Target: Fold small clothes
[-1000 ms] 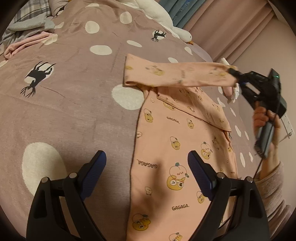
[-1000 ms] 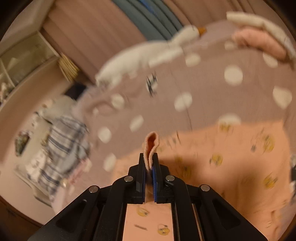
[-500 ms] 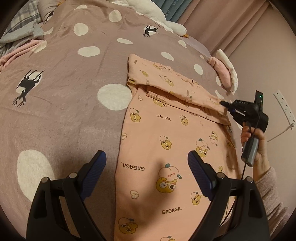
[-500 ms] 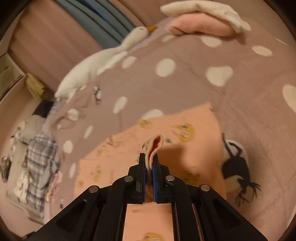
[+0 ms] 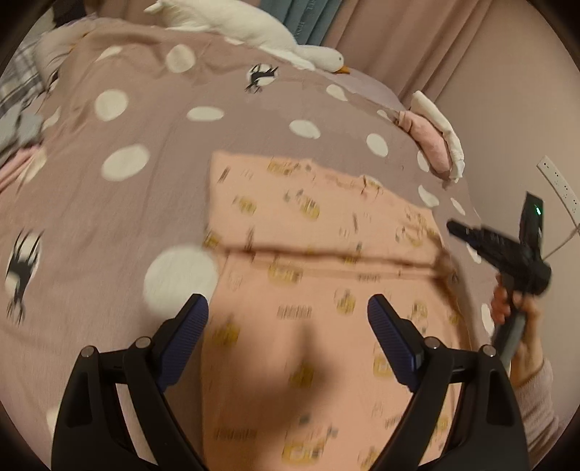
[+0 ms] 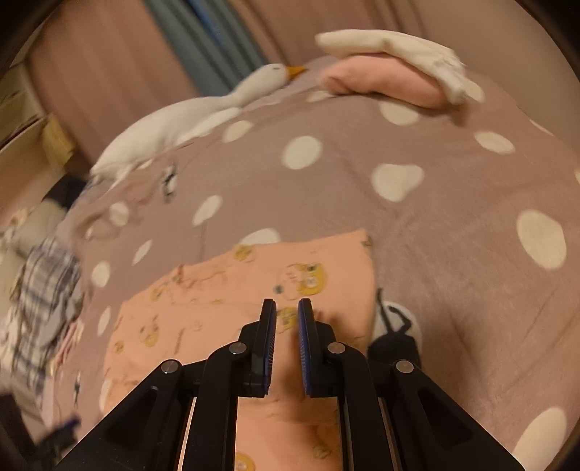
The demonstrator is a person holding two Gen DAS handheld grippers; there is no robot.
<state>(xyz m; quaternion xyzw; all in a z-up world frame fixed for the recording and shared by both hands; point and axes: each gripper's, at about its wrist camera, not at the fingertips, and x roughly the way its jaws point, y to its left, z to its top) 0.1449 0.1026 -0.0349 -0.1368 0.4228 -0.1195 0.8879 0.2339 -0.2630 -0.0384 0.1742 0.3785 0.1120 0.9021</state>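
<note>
A small peach garment (image 5: 319,275) with yellow cartoon prints lies flat on the spotted bedspread (image 5: 152,119), its top part folded over along a crease. My left gripper (image 5: 288,326) is wide open and empty above the garment's lower half. My right gripper (image 6: 286,326) is slightly open with nothing between its pads, just above the garment's folded part (image 6: 253,286). The right gripper also shows in the left wrist view (image 5: 471,235) at the garment's right edge.
A white goose plush (image 5: 253,29) lies at the bed's far edge by the curtains. Folded pink and white clothes (image 5: 435,141) are stacked at the far right. A plaid cloth pile (image 6: 43,297) lies at the left. A wall with a power strip (image 5: 558,184) is on the right.
My right gripper carried the sleeve across, laid it on the garment and let it go; its jaws are now apart. The left wrist view shifted forward over the garment.
</note>
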